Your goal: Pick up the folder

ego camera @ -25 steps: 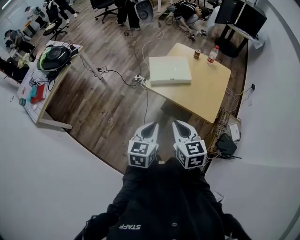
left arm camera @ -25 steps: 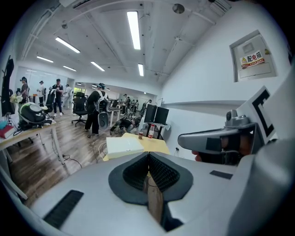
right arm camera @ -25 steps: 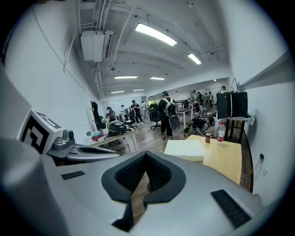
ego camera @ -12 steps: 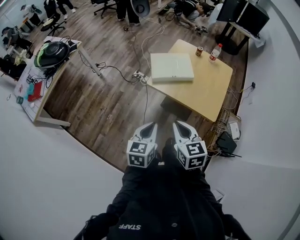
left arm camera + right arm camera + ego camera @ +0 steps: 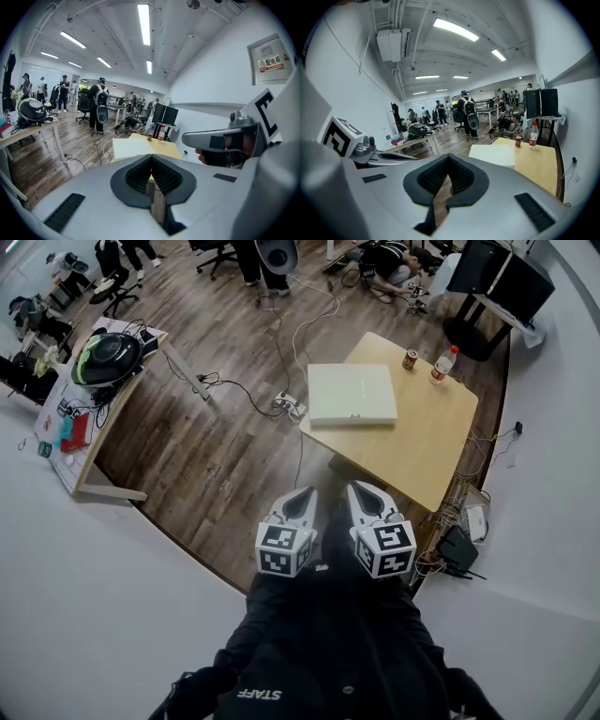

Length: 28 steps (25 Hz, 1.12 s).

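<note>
**Status, near → far**

- Nearest: person's dark torso, both tools held out in front side by side, w/ a small gap between them.
- L gripper point(image 5: 306, 493): jaws together, pads meeting at the tip, nothing between. Empty.
- R gripper point(image 5: 359, 487): same. Jaws closed on themselves, only floor visible through the slot below the pads. Empty.
- Both point fwd and somewhat down, roughly toward the table point(image 5: 427, 442). Both well apart from it, w/ wood floor point(image 5: 216, 465) in between.
- Folder point(image 5: 352, 394): pale, flat, closed. Lies on the table's near-left corner. Its left edge sits at the table edge or maybe just over it; can't tell which. Nothing on top, nothing touching it.
- Beyond the folder, far side of tabletop: can point(image 5: 410, 359) and bottle point(image 5: 441, 364), close to each other, clear of the folder.
- Cables + power strip point(image 5: 286, 406) on the floor just beside the table's left corner.
- Far left: second desk w/ a helmet point(image 5: 105, 357). People and chairs at the back of the room, not involved.

**Progress (judgement)**

- Done: nothing on the folder itself. Approach phase only.
- Left to do: close the gap to the table, open at least one pair of jaws, take an edge of the folder (the left edge looks the easiest entry), clamp, lift clear.
- Watch: cables underfoot near that corner. A thin flat folder may need sliding to an overhang first.
</note>
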### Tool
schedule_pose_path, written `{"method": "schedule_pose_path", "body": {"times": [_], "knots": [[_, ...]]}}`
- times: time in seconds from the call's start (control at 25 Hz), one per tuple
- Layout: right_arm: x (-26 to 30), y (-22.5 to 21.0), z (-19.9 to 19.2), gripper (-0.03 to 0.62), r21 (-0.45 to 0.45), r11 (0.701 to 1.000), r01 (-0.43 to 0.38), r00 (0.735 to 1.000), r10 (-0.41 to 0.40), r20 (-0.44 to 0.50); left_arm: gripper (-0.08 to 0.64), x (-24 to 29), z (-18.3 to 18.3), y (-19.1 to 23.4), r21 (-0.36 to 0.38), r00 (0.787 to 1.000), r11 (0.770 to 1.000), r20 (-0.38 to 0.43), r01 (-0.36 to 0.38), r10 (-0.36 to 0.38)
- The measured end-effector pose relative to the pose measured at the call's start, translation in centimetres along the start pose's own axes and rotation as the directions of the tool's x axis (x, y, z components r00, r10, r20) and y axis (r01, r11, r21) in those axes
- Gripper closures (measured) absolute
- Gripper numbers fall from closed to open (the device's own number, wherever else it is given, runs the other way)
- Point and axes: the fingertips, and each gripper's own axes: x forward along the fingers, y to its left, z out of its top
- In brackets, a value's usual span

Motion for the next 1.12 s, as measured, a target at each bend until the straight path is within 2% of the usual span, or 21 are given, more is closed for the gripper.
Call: {"method": "schedule_pose_path", "body": {"times": [0.24,0.56,0.92,1.12], "knots": [[5.0,-4.5,3.7,0.571,-0.007,0.999,-0.033,0.999,0.033,0.001,0.526,6.2,4.6,2.0,-0.001,1.000,1.000,0.003,-0.024,0.024],[10.4,-11.5,8.0,0.571,-0.002,0.999,-0.035,0.999,0.035,-0.005,0.526,14.7,10.0,3.1,-0.001,1.000,1.000,-0.002,-0.013,0.013],[14.1,-17.9,10.1,0.571,0.016,0.999,-0.032,0.999,0.032,-0.018,0.526,22.0,13.4,3.1,0.007,1.000,1.000,-0.020,0.002,-0.002],[15.8,-19.6,10.6,0.571,0.034,0.998,-0.049,0.998,0.050,-0.034,0.526,24.1,14.0,4.1,-0.011,0.999,1.000,-0.035,-0.018,0.017]]}}
